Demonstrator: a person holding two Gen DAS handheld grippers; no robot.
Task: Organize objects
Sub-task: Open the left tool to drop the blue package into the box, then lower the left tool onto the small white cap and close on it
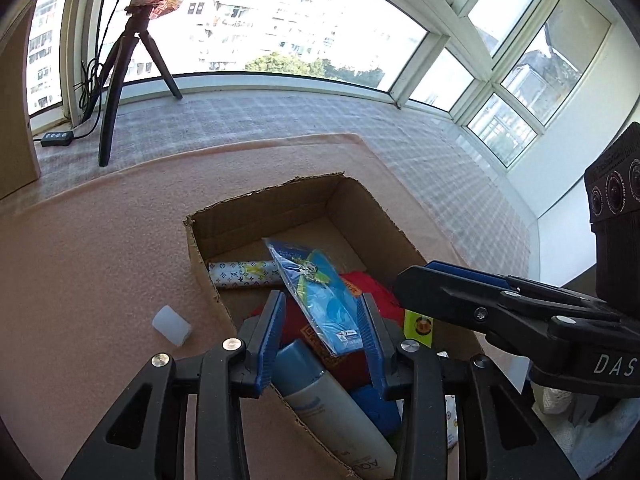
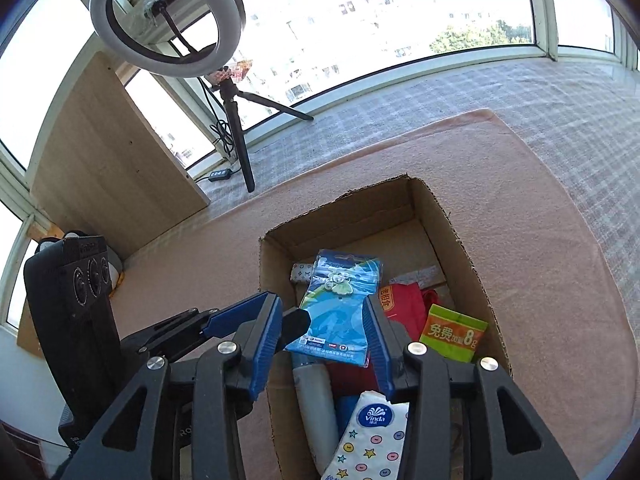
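An open cardboard box [image 1: 208, 280] [image 2: 472, 264] on a pink mat holds several items. A blue plastic packet [image 1: 320, 292] [image 2: 340, 304] lies tilted on top of them. Beneath and around it are a patterned white tube [image 1: 244, 274], a red packet [image 2: 404, 304], a green packet [image 2: 454, 332], a blue-capped bottle [image 1: 332, 408] [image 2: 314, 400] and a Vinda tissue pack [image 2: 372, 440]. My left gripper [image 1: 322, 340] hovers open over the box's near end. My right gripper [image 2: 322, 344] is open above the same spot, with the packet showing between its fingers but not pinched.
A small translucent white cap [image 1: 171, 325] lies on the mat left of the box. A ring light on a tripod [image 2: 236, 120] and a cable controller [image 1: 56, 138] stand by the window. A wooden board [image 2: 112, 168] leans at the left.
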